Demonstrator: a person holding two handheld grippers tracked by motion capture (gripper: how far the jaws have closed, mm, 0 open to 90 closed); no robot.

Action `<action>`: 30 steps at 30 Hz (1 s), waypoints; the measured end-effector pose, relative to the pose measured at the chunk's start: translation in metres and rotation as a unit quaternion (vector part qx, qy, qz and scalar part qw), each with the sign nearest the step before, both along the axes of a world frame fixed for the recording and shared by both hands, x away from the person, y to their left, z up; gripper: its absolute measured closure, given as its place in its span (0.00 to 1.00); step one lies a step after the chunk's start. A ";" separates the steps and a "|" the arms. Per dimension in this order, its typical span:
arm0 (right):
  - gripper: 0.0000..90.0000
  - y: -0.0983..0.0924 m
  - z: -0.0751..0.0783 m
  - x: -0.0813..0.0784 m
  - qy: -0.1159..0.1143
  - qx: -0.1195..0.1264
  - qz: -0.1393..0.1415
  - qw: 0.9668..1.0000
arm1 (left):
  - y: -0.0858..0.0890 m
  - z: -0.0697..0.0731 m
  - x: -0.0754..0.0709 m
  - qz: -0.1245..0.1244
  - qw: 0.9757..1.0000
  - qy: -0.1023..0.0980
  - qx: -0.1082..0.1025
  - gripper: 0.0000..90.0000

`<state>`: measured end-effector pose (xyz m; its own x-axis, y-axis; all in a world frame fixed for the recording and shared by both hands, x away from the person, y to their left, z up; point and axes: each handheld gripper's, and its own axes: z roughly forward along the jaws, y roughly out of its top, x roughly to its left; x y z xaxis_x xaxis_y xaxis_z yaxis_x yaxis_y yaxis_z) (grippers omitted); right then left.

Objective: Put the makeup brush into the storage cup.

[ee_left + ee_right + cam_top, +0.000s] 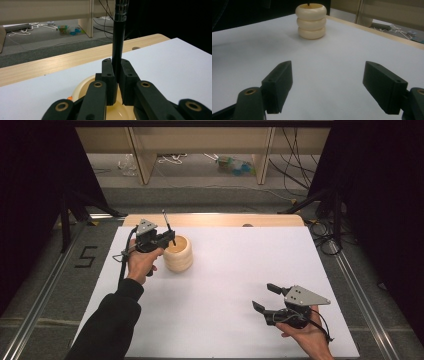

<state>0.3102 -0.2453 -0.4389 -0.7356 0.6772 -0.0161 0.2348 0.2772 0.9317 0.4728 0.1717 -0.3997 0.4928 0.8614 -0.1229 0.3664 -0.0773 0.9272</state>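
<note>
We pinched the pen (118,37) upright in the left gripper (115,75) over the holder (178,253) to drop it in; right gripper (265,297) idled, jaws spread.

The left gripper (116,82) has its black jaws clamped on a thin black pen (118,37) that stands upright between them. Just below the jaws sits the cream holder (83,86) on the white table (175,65), with something small and orange at its rim.
</note>
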 end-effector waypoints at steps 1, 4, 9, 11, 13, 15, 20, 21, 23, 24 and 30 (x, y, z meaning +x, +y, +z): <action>0.28 0.002 -0.001 -0.001 0.009 0.015 0.003 1.000 | 0.000 -0.001 0.000 0.000 1.000 0.002 0.000 0.93; 0.28 0.001 -0.001 0.001 -0.004 0.011 0.002 1.000 | -0.001 -0.002 0.001 -0.001 1.000 0.004 0.000 0.93; 0.28 0.000 0.000 0.000 0.002 0.001 0.004 1.000 | -0.004 -0.005 0.002 -0.003 1.000 0.008 0.005 0.93; 0.28 0.000 0.001 -0.001 0.003 -0.002 0.002 1.000 | -0.004 -0.006 0.003 -0.005 1.000 0.010 0.010 0.93; 0.28 0.001 -0.001 0.001 -0.005 0.005 0.003 1.000 | -0.004 -0.007 0.003 -0.003 1.000 0.012 0.010 0.93; 0.28 0.001 0.000 0.001 -0.003 0.002 0.001 1.000 | -0.004 -0.008 0.004 -0.004 1.000 0.013 0.010 0.93; 0.28 0.002 -0.001 0.000 -0.004 0.011 0.005 1.000 | -0.003 -0.011 0.004 -0.006 1.000 0.018 0.018 0.93; 0.28 0.001 0.000 0.000 -0.004 0.009 0.004 1.000 | -0.003 -0.011 0.004 -0.005 1.000 0.021 0.018 0.93; 0.28 0.002 -0.001 0.001 -0.004 0.011 0.005 1.000 | -0.002 -0.013 0.005 -0.005 1.000 0.023 0.017 0.93; 0.28 0.000 0.001 -0.001 0.006 -0.007 0.000 1.000 | -0.002 -0.013 0.005 -0.006 1.000 0.023 0.018 0.93; 0.28 0.002 -0.001 0.001 -0.004 0.007 0.005 1.000 | 0.000 -0.016 0.006 -0.006 0.999 0.028 0.017 0.93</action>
